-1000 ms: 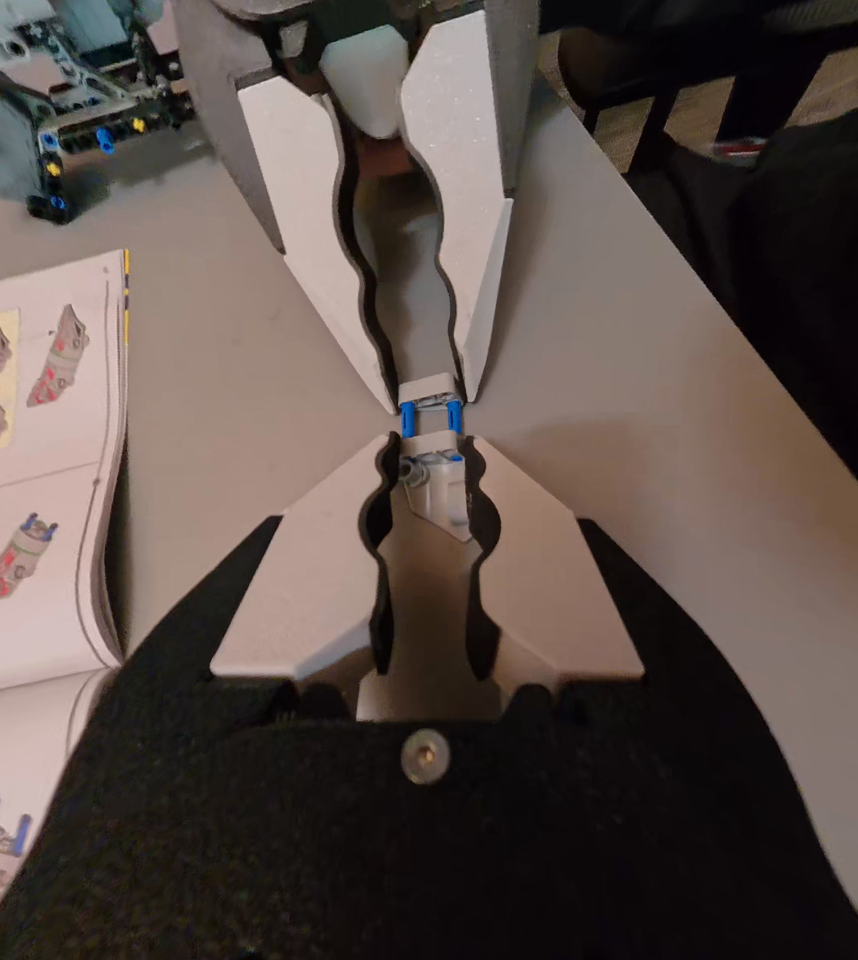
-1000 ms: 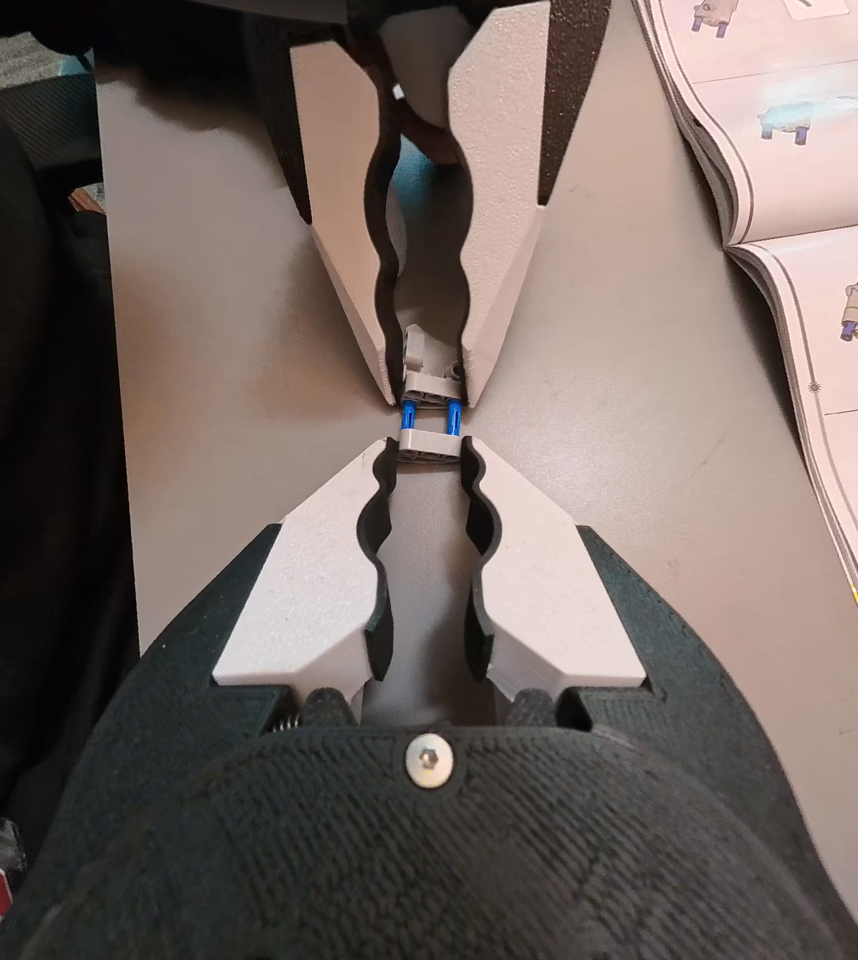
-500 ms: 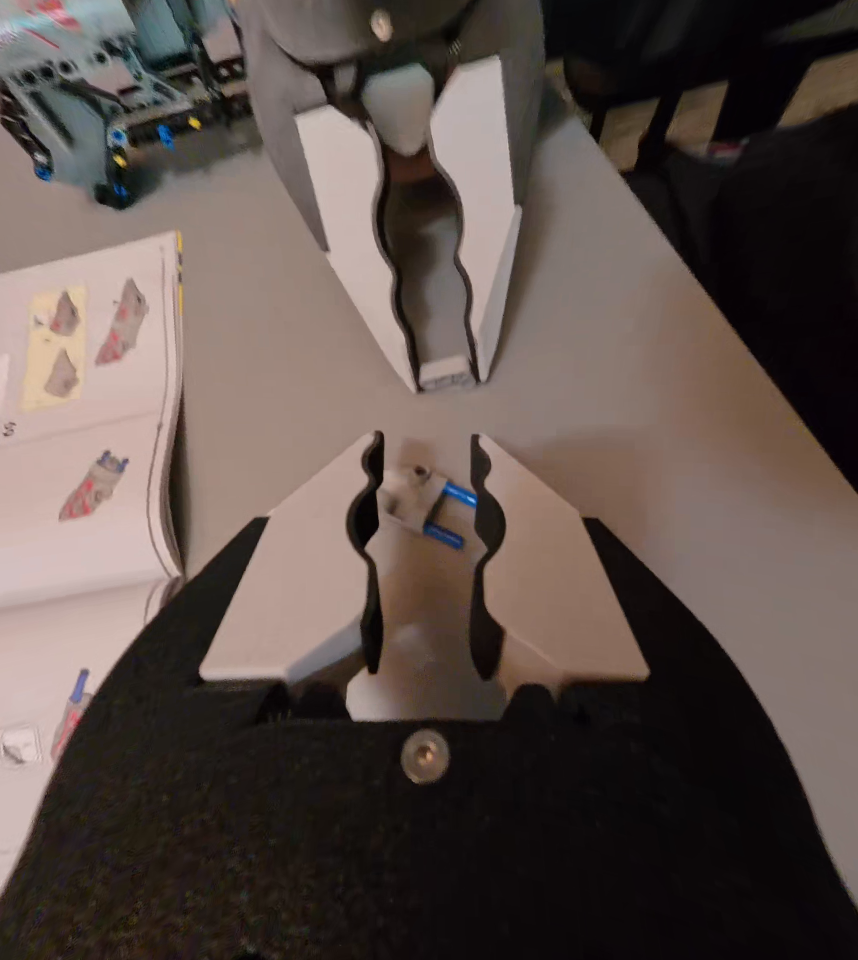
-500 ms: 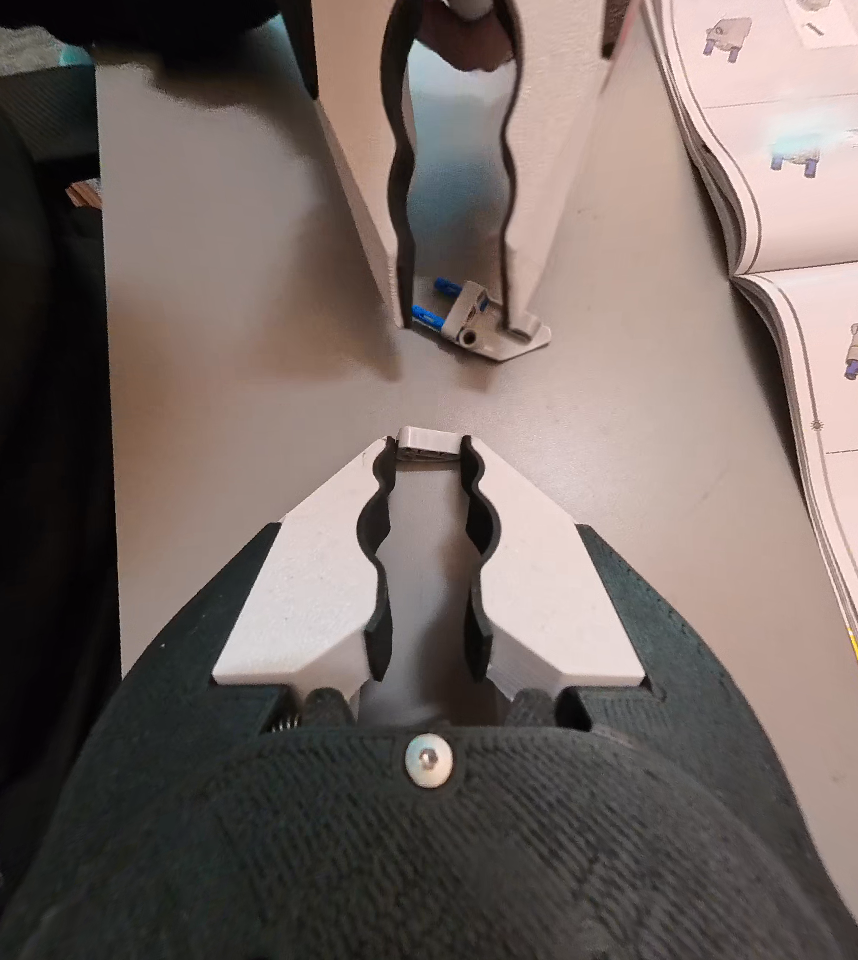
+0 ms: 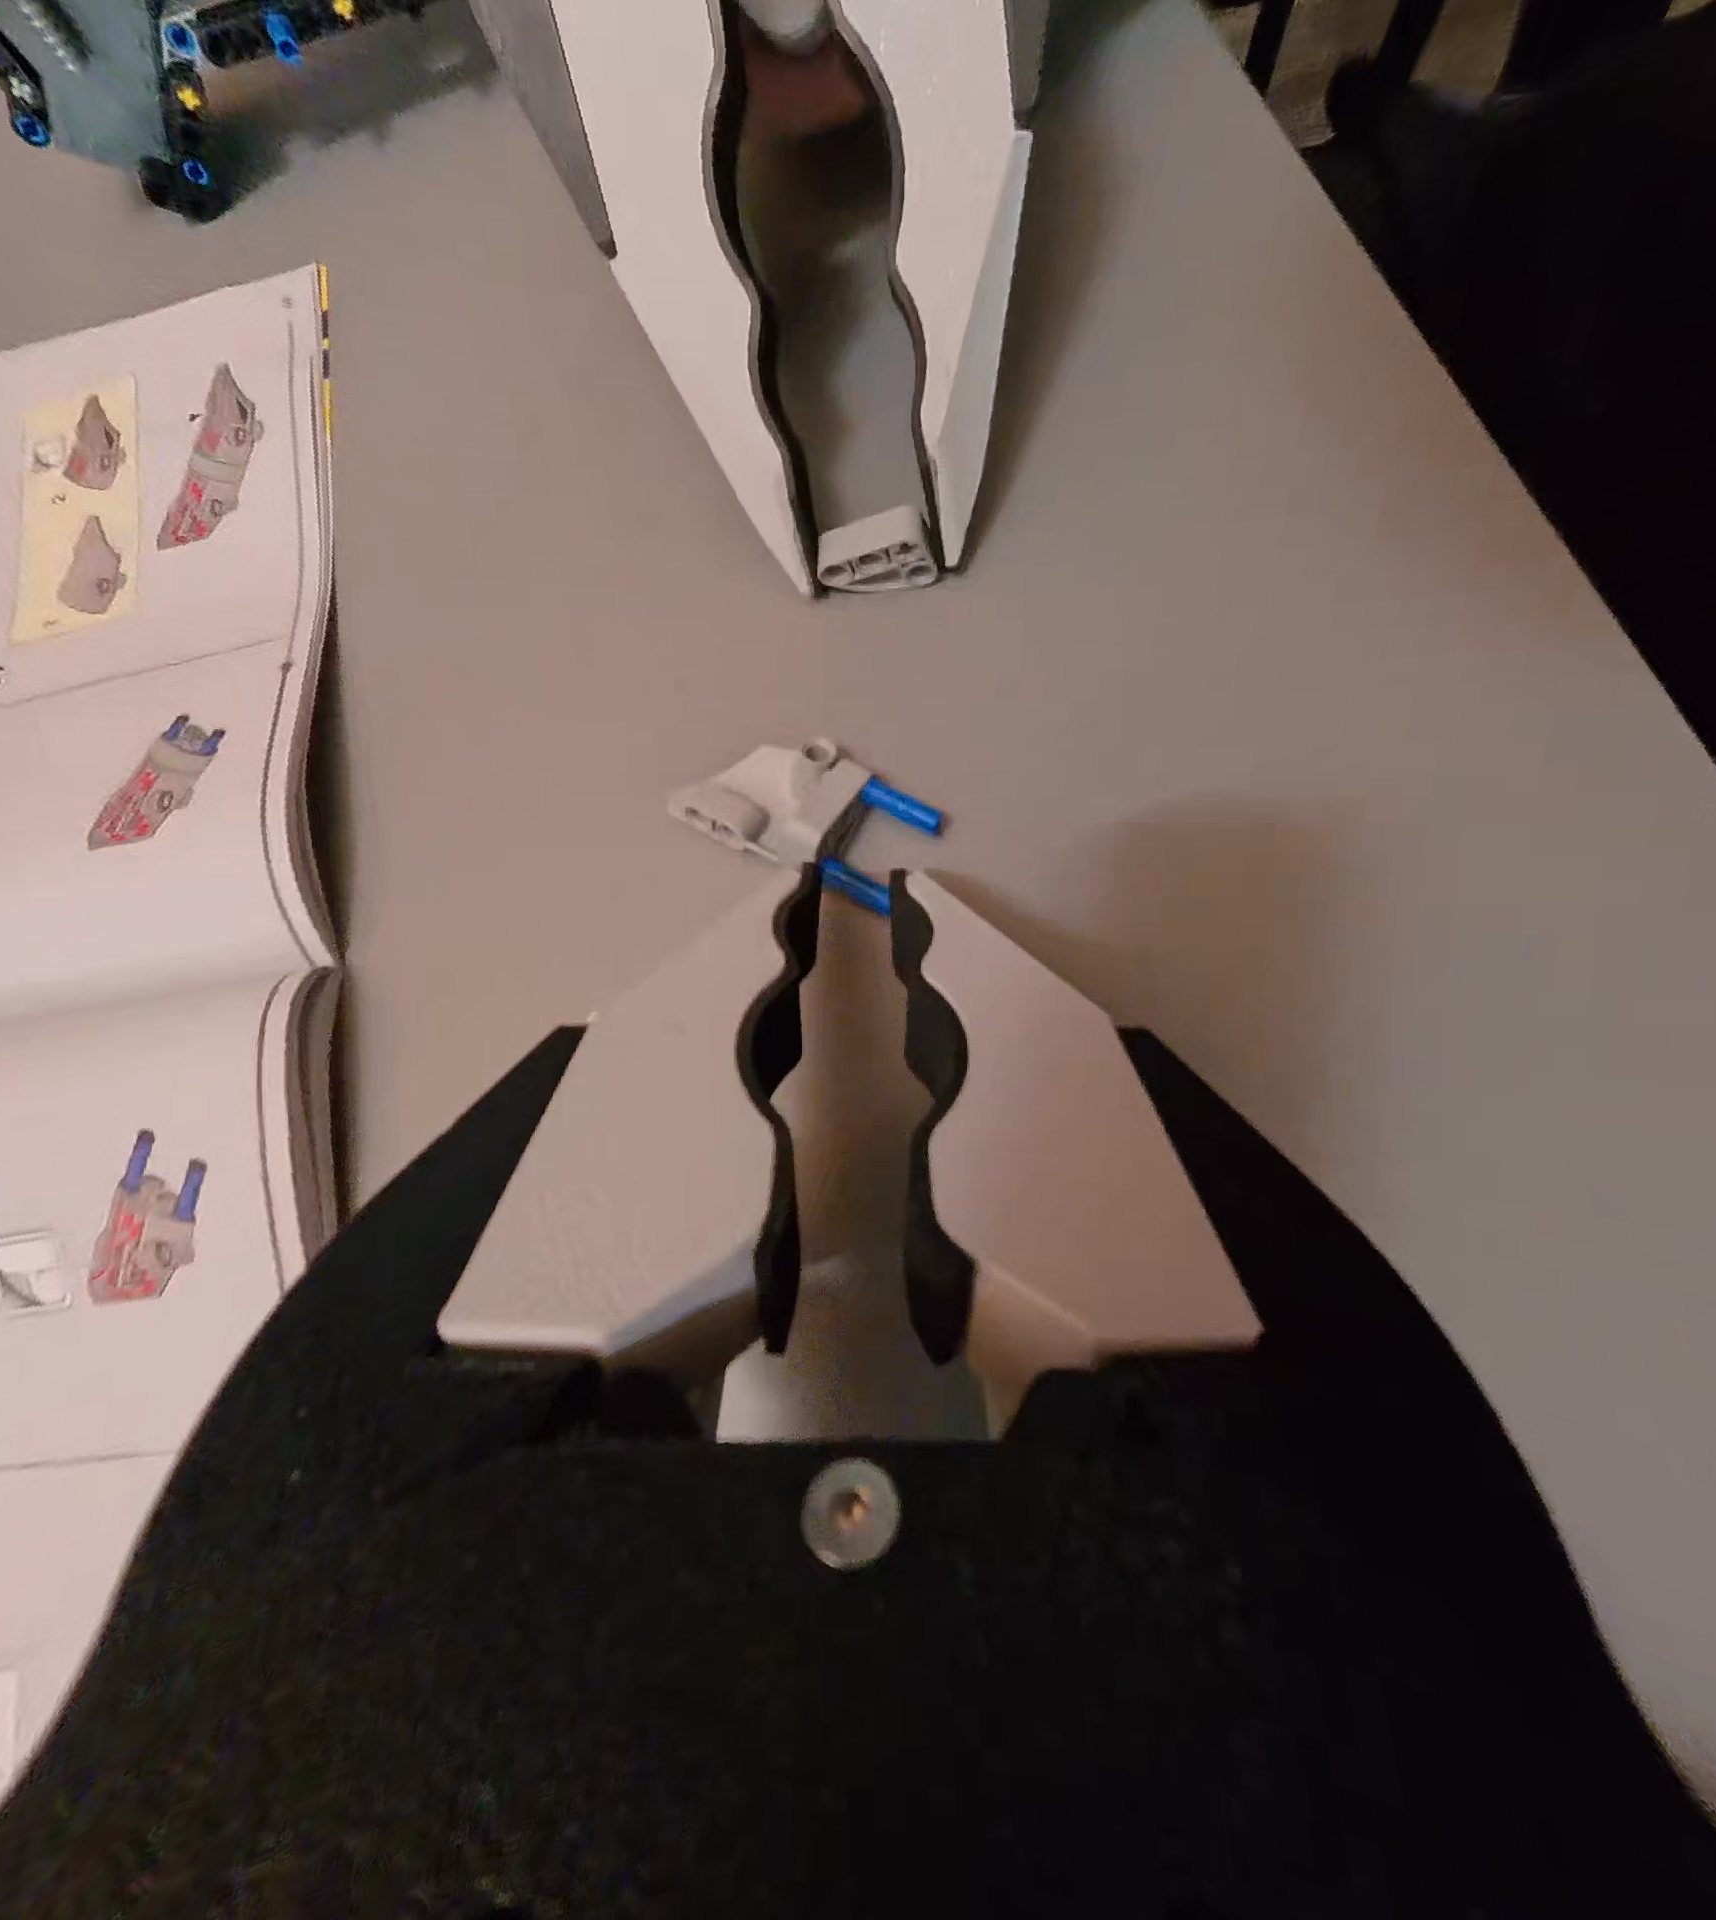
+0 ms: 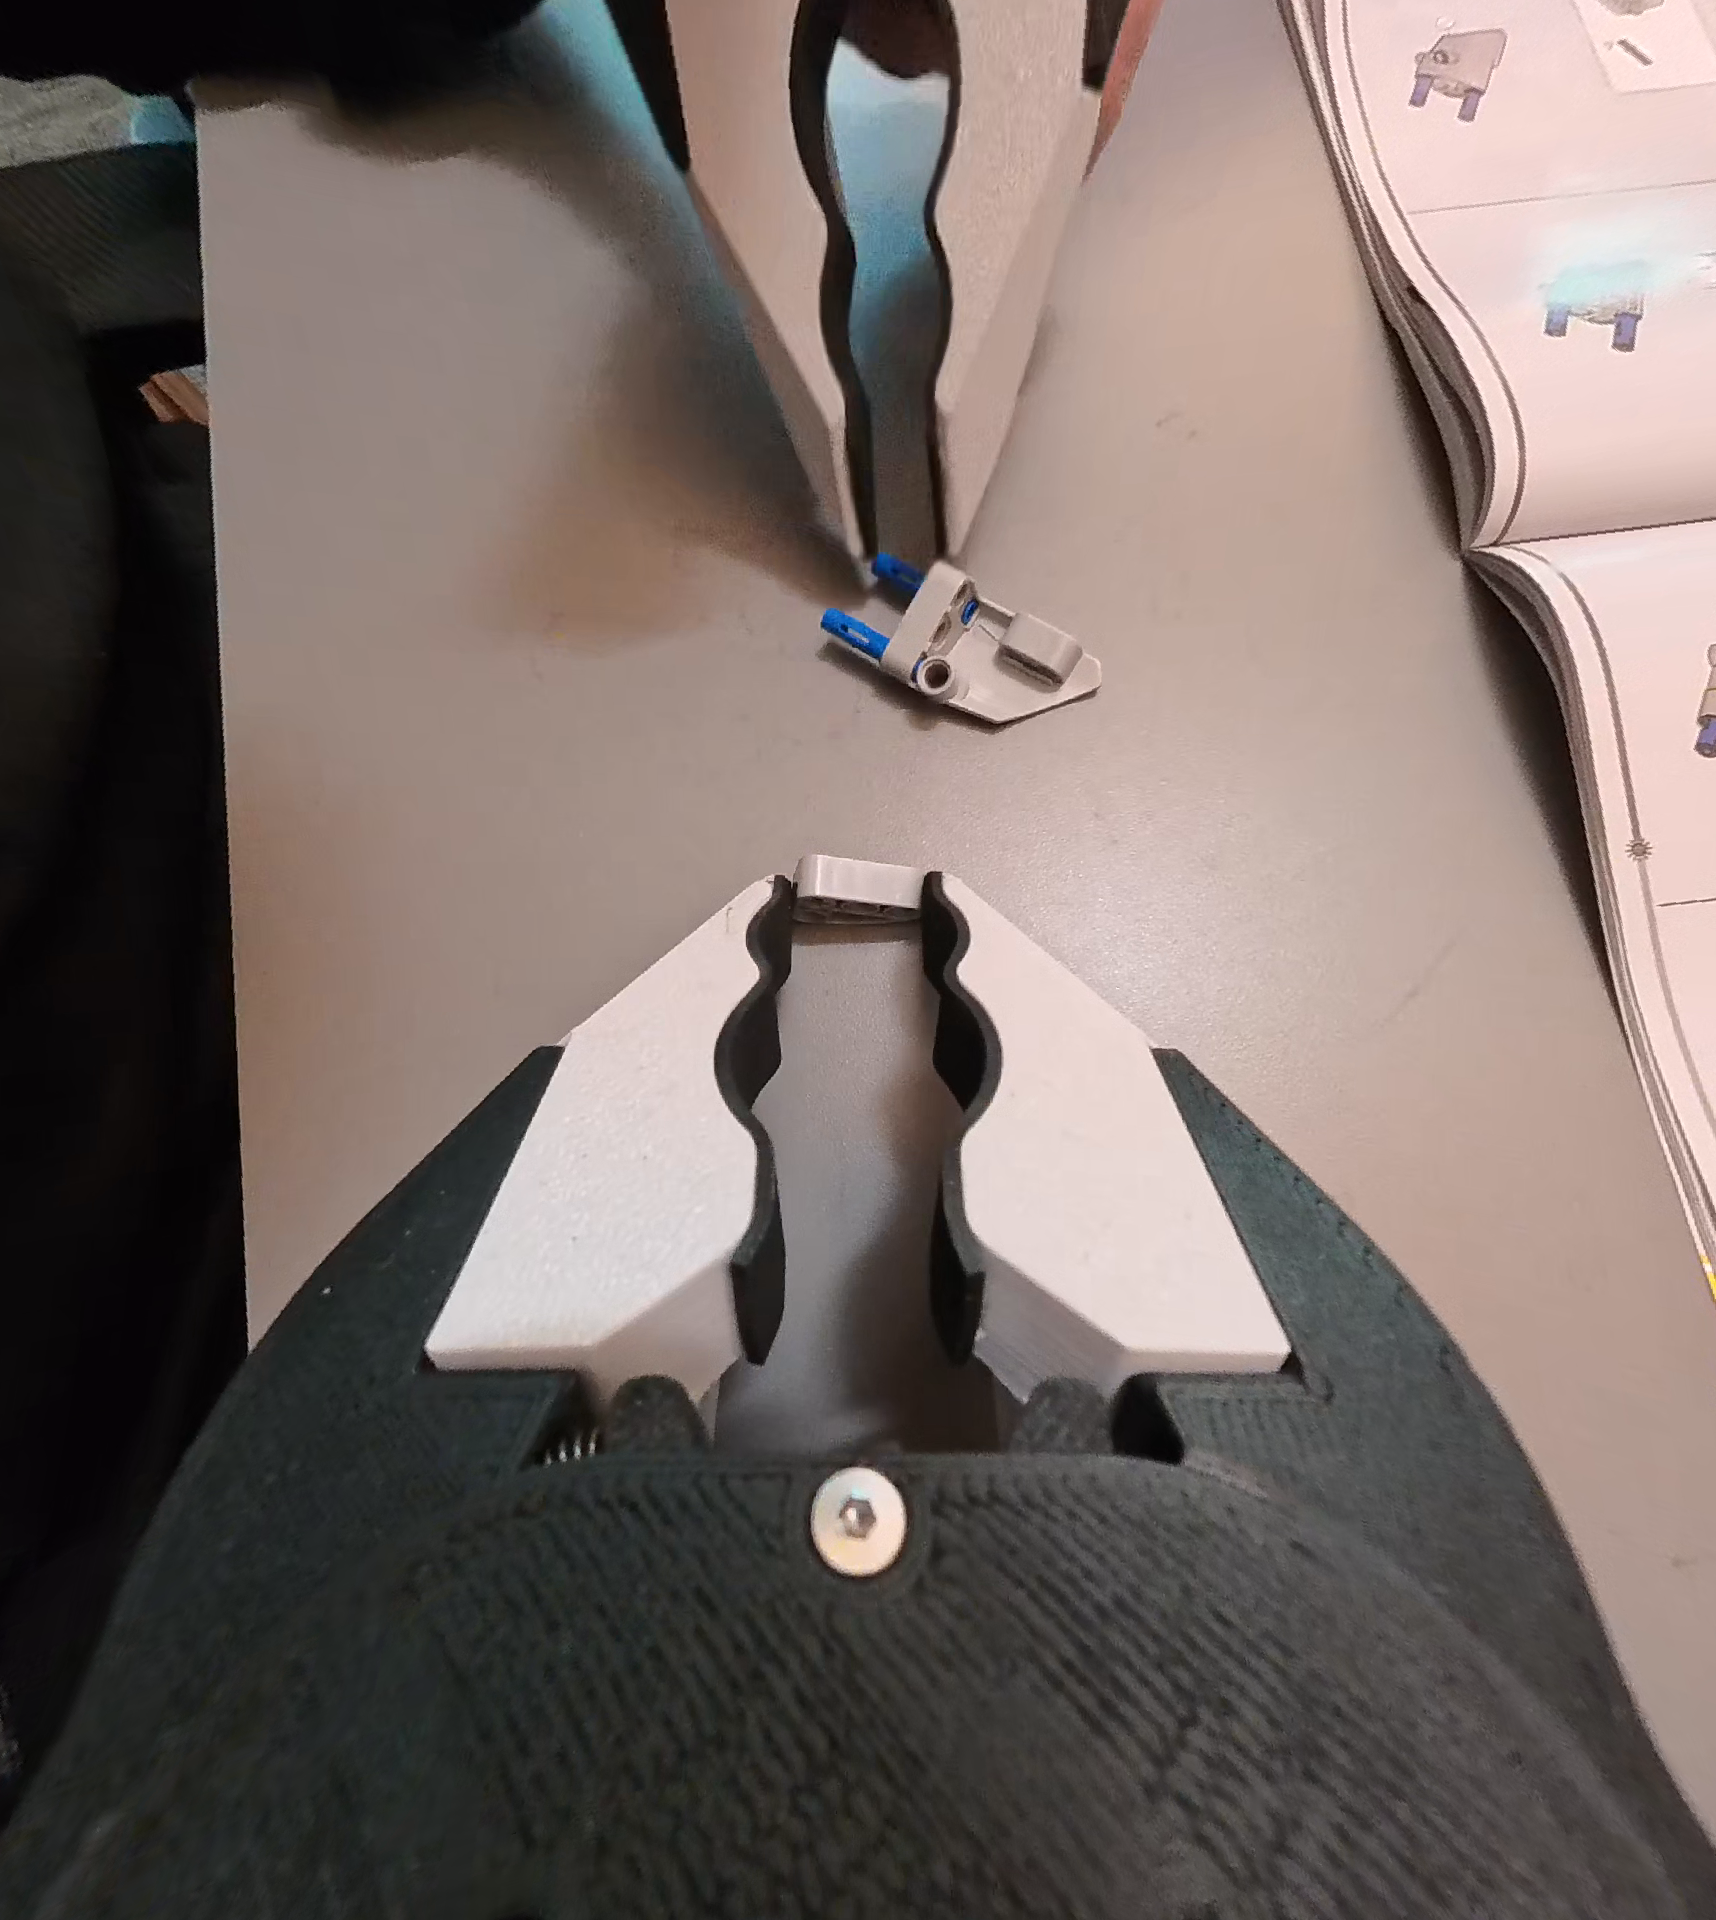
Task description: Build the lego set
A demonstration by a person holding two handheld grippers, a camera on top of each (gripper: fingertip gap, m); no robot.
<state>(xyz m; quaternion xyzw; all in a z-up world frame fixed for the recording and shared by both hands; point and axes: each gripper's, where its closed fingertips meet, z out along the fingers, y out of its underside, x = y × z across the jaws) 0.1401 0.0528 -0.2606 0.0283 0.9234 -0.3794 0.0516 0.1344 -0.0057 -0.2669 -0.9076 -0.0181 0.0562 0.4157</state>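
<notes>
The right gripper is pinching a small grey beam between its fingertips, the beam spanning the gap crosswise — in the left wrist view the same beam is showing its holed face at the tips of the far gripper.

The left gripper is holding nothing; its fingers are standing slightly spread, with bare tabletop showing through the gap. Just ahead of their tips a grey piece with two blue pins is lying flat on the tabletop. One pin is reaching in between the fingertips, though whether it is touching them cannot be told. In the right wrist view the piece is lying just past the far fingers, its pins pointing left, well apart from the held beam.

An open manual is lying left of the left fingers, and right of the right fingers — its pages are showing drawn build steps. A partly built grey model is sitting beyond the manual, far left of the left fingers, blurred.
</notes>
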